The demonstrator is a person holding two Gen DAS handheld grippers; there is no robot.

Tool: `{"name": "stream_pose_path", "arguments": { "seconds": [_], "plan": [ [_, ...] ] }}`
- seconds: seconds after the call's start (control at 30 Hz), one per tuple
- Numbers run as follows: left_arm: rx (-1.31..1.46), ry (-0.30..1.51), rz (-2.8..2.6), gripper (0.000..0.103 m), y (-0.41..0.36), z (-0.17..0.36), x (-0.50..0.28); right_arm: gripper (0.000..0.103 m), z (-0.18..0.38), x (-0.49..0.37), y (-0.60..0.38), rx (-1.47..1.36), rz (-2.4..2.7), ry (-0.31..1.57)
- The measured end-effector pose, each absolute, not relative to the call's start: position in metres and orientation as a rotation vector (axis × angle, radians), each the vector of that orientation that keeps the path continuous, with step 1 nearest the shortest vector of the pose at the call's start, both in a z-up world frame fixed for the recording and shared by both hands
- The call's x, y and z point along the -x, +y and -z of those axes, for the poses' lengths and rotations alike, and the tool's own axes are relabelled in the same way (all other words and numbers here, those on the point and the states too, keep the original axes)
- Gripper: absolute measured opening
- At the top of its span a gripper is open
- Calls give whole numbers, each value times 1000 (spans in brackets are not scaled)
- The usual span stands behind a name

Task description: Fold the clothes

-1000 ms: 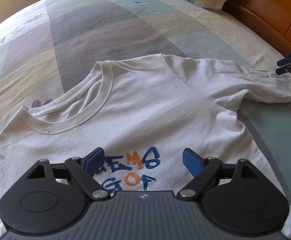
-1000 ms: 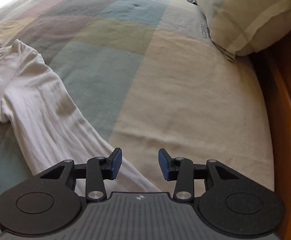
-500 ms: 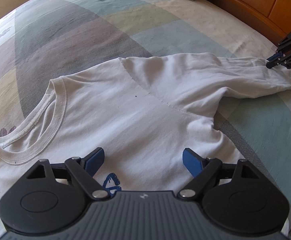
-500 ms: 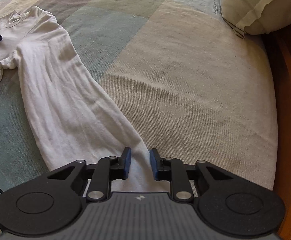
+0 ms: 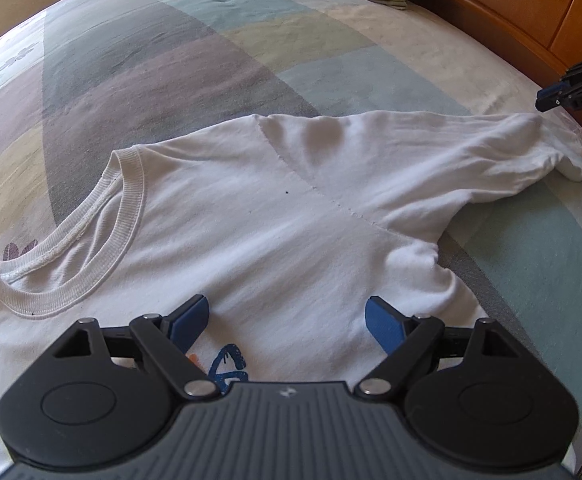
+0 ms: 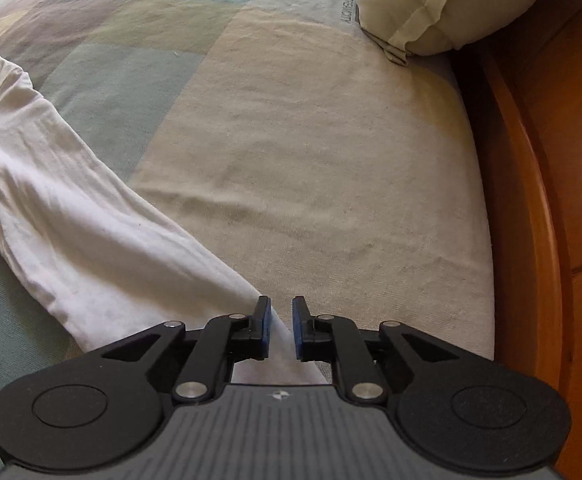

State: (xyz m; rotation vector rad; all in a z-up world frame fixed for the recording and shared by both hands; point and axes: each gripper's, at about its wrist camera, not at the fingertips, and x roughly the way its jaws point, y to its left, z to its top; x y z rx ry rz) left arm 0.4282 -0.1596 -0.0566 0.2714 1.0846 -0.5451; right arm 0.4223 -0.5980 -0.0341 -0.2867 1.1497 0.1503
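Sleeve-fold step: right gripper (image 6: 281, 328), jaws just opening slightly around the white long-sleeved cotton shirt's (image 5: 275, 216) cuff, must re-pinch; left gripper (image 5: 287, 322) wide open, empty, over the chest.

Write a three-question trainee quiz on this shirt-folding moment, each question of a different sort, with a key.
1. True or false: the white long-sleeved cotton shirt lies front up on the pastel patchwork bedspread.
2. Which part of the shirt lies between the fingers of the right gripper? A) the ribbed collar B) the sleeve end C) the hem
3. Fill in: the jaws of the left gripper stand ____ above the shirt's chest.

Key: 1 true, since the blue print faces up. 2 B; the sleeve end runs between the pads, whose jaws have just been opening slightly. 3 open.
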Motion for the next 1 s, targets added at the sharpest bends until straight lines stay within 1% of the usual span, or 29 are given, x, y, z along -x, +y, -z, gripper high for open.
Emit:
{"name": "stream_pose_path", "arguments": {
  "seconds": [0.03,0.07,0.1,0.13,0.23,0.33,0.47,0.57,0.63,0.73,0.8,0.87,0.93,0.97,1.0],
  "plan": [
    [-268,1085,541,85,-159,57,-428,27,28,-423,-594,260,-169,1122],
    [-264,1085,538,85,-159,57,-428,37,23,-426,-589,236,-197,1094],
    [-261,1085,534,85,-158,57,-428,45,20,-429,-583,219,-226,1073],
    [-257,1085,531,85,-158,56,-427,48,20,-434,-573,220,-257,1065],
    [-247,1079,524,85,-155,54,-425,49,25,-445,-543,269,-303,1054],
    [-235,1084,517,85,-149,54,-424,49,27,-436,-543,236,-228,1054],
    [-222,1096,507,85,-143,56,-424,49,27,-390,-588,53,28,1088],
    [-225,1105,508,85,-142,60,-424,52,26,-341,-633,-124,275,1064],
    [-239,1107,515,85,-144,61,-425,54,36,-320,-657,-230,374,1048],
    [-268,1109,535,85,-149,61,-426,54,54,-295,-682,-390,466,1024],
    [-287,1111,545,85,-153,61,-427,58,61,-288,-682,-427,488,999],
    [-307,1112,555,85,-157,62,-428,58,62,-285,-674,-427,488,977],
    [-320,1111,561,85,-160,61,-429,47,61,-289,-668,-401,462,979],
    [-323,1110,565,85,-161,61,-429,38,59,-293,-666,-380,439,988],
    [-326,1108,569,85,-163,61,-429,19,56,-296,-667,-359,414,1001]
  ]
}}
